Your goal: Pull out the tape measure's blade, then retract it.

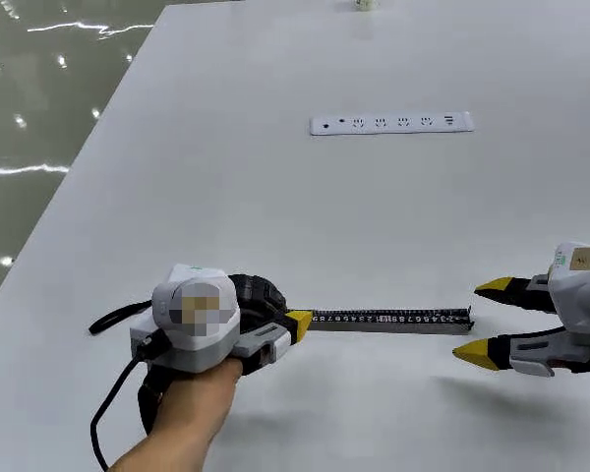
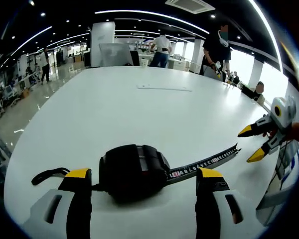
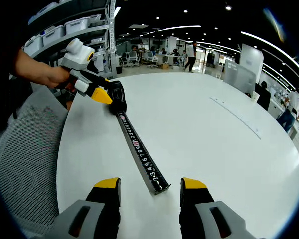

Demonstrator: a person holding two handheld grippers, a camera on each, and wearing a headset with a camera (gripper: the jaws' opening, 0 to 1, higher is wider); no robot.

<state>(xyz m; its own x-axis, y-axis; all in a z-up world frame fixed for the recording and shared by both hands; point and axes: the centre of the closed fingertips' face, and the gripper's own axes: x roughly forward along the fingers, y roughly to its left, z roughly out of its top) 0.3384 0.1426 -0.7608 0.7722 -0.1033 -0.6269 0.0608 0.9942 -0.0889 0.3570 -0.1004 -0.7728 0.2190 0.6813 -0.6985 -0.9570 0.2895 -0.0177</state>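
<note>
1. My left tongs point(image 2: 144, 173) are spread wide, and the black tape measure case point(image 2: 134, 159) sits on the table right between the two yellow-tipped jaws. In the left gripper view there's a gap on either side of it, so they are not squeezing it.
2. My left hand point(image 1: 192, 398) comes up from the bottom of the head view and grips the handle behind those jaws.
3. Over to my right tongs point(image 3: 150, 183): jaws apart here too, with nothing in them. The hooked end of the blade point(image 3: 139, 152) lies just in front of the gap between the tips. It's close, but I see no contact.
4. The blade is drawn out of the case and lies flat on the white table point(image 1: 275, 197), numbers up. It runs straight from one pair of tongs towards the other.
5. A black wrist strap point(image 2: 47, 175) trails off the case on the side away from the blade, looped on the tabletop.
6. Further up the table, well apart from all this, a white power strip point(image 1: 391, 123) lies flat with its sockets facing up.
7. Beyond the far edge, in the left gripper view, people point(image 2: 162, 47) stand among desks in a big open hall under long ceiling lights.
8. The right gripper view has a grey mesh chair point(image 3: 25, 149) just beside the table. Behind my left hand there's shelving with pale bins point(image 3: 65, 27).
</note>
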